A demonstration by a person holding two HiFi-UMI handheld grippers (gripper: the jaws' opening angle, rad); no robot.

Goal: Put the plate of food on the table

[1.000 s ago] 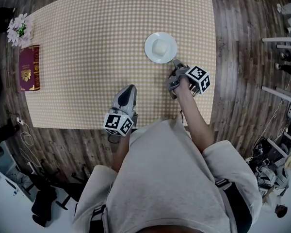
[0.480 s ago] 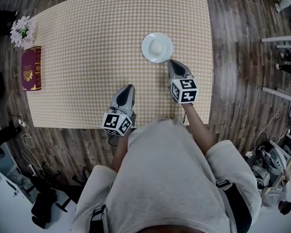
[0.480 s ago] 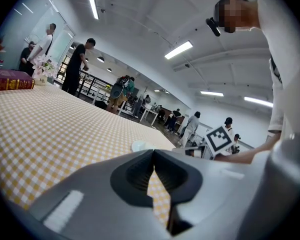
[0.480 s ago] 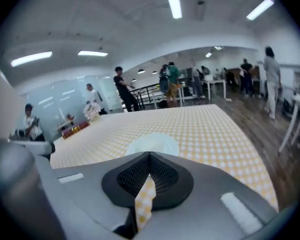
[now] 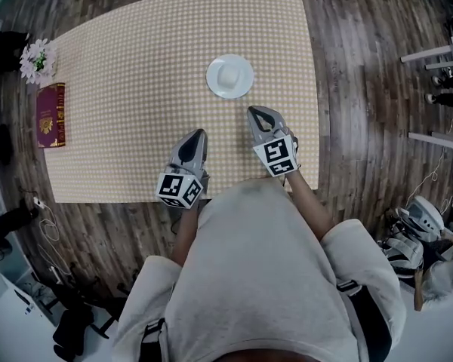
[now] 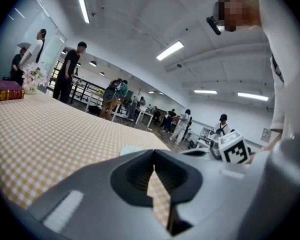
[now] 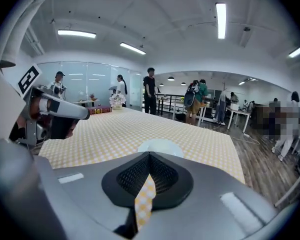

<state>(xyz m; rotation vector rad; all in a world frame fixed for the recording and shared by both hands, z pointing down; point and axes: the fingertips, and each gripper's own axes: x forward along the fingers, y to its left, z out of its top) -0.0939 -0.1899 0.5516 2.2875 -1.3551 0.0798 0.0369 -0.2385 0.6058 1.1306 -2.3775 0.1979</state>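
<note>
Notes, surroundings only:
- A dark red book point(image 5: 50, 115) with a gold emblem is seen lying flat.
- A small bunch of pale pink flowers point(image 5: 38, 59) is placed just beyond the book's far end.
- Dark wooden plank flooring point(image 5: 362, 89) is noted all round.
- Several standing people point(image 6: 70, 71) are observed in the hall behind, under ceiling strip lights point(image 6: 170, 50).

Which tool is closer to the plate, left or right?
The right tool. Its tip points at the plate and stops just short of the rim. The left tool is farther back and off to the left.
</note>
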